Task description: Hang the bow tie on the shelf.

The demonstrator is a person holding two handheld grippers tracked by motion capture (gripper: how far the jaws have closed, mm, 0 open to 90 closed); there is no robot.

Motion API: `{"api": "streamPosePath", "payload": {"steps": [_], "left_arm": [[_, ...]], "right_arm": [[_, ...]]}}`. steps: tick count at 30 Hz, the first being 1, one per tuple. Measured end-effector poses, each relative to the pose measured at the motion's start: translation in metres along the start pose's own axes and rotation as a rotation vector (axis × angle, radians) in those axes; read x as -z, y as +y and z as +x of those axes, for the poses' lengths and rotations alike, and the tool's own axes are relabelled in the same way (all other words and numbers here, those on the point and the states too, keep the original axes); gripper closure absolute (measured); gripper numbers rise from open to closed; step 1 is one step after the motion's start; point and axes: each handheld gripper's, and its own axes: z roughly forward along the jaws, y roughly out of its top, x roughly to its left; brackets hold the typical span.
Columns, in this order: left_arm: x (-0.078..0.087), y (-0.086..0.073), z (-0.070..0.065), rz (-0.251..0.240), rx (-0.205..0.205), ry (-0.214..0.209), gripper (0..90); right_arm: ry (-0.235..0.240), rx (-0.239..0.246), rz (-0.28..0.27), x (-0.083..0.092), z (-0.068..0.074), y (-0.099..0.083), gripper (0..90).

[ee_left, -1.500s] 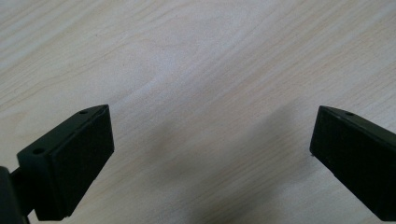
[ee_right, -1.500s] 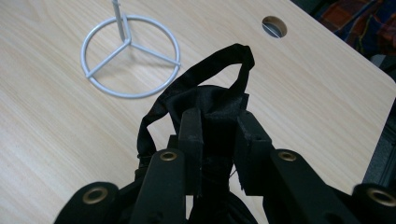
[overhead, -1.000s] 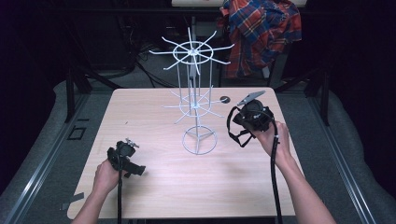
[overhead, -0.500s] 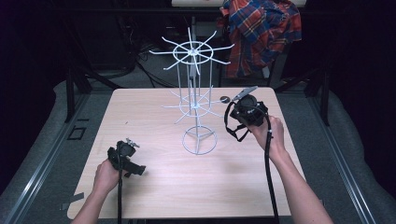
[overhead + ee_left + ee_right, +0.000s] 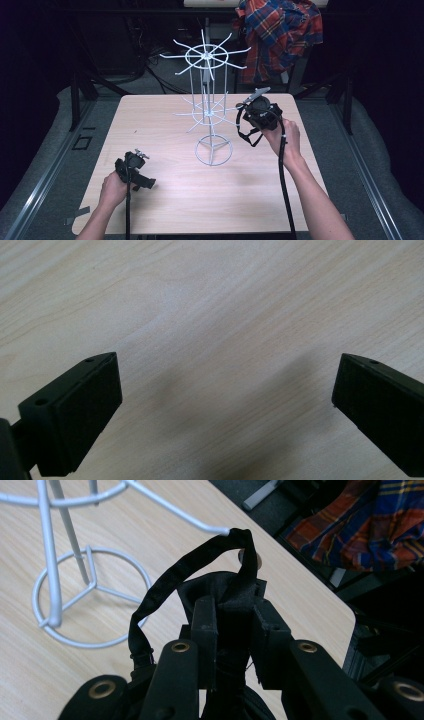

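Your right tongs point(image 5: 235, 625) are clamped on a black strap point(image 5: 165, 587), w/ its loop right at the tip of a lower arm on the wire rack point(image 5: 206, 90), held up over the desk point(image 5: 165, 125); left tongs point(image 5: 225, 405) wide open, nothing in them, low over bare desk near the front left.

I count two tools: my left tool point(image 5: 134, 170) at 7 o'clock and my right tool point(image 5: 260, 112) at 2 o'clock. There is one white wire rack point(image 5: 212, 115), one black strap point(image 5: 200, 562), one bench point(image 5: 165, 120), and one plaid shirt point(image 5: 280, 35) at 12 o'clock.
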Motion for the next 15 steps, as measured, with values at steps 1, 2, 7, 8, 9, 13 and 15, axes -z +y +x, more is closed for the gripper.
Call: {"api": "streamPosePath", "payload": {"steps": [1, 2, 7, 8, 9, 13, 15], "left_arm": [[0.0, 0.0, 0.0, 0.0, 0.0, -0.001, 0.0], [0.0, 0.0, 0.0, 0.0, -0.001, -0.001, 0.0], [0.0, 0.0, 0.001, 0.005, -0.001, -0.002, 0.0], [0.0, 0.0, 0.001, 0.005, -0.001, -0.002, 0.0], [0.0, 0.0, 0.001, 0.005, -0.001, -0.002, 0.0], [0.0, 0.0, 0.0, 0.004, -0.003, -0.002, 0.0], [0.0, 0.0, 0.0, 0.005, -0.003, -0.002, 0.0]], "right_arm": [[0.002, -0.006, -0.009, 0.001, 0.0, 0.002, 75.0], [0.001, -0.006, -0.012, 0.002, 0.0, 0.003, 75.0], [0.01, -0.005, -0.052, 0.008, 0.003, 0.006, 75.0], [0.014, 0.001, -0.049, 0.009, 0.004, 0.007, 74.9], [0.014, 0.001, -0.049, 0.009, 0.004, 0.007, 74.9], [0.036, 0.019, -0.055, 0.01, 0.011, 0.009, 75.0], [0.041, 0.021, -0.056, 0.009, 0.013, 0.008, 75.0]]}}
